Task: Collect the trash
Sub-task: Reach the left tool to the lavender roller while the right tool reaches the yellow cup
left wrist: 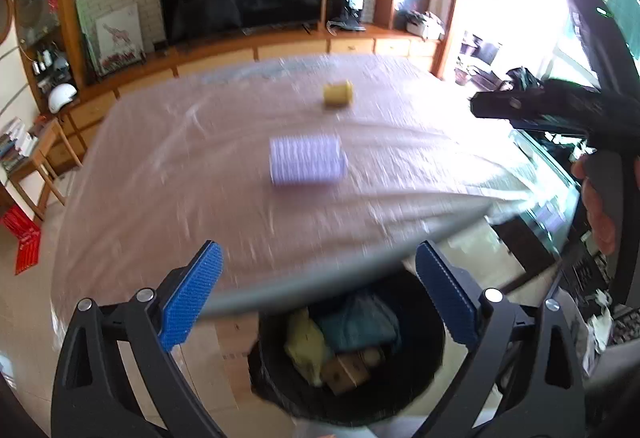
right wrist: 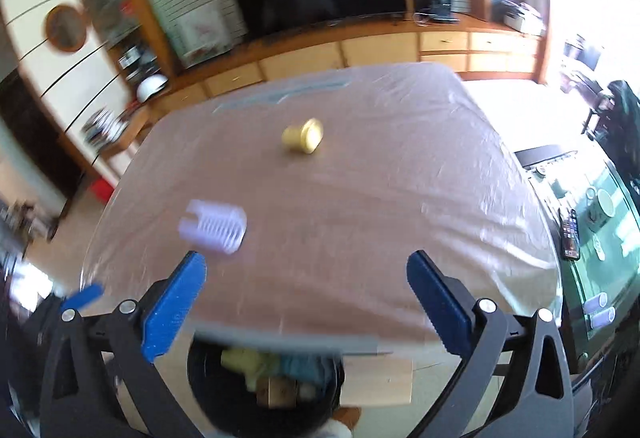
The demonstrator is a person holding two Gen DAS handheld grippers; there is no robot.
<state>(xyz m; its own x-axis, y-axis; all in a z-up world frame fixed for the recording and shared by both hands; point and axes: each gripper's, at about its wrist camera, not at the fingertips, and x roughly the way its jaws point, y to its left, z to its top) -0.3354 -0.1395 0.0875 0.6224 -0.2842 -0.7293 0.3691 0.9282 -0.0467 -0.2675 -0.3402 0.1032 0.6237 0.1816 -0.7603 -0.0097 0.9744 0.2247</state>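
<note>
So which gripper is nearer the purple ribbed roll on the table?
Left, by a little. The purple ribbed roll lies straight ahead of the left gripper; for the right gripper it lies off to its left side.

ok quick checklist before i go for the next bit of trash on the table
1. Left gripper jaws open, empty: ok.
2. Right gripper jaws open, empty: ok.
3. Trash left on table: purple ribbed roll and yellow piece, both lying free: ok.
4. Path to the purple ribbed roll unblocked: ok.
5. Black bin below the table's near edge, open, has room: ok.
6. Sharp view for aiming: not ok, both views are blurred.
</note>
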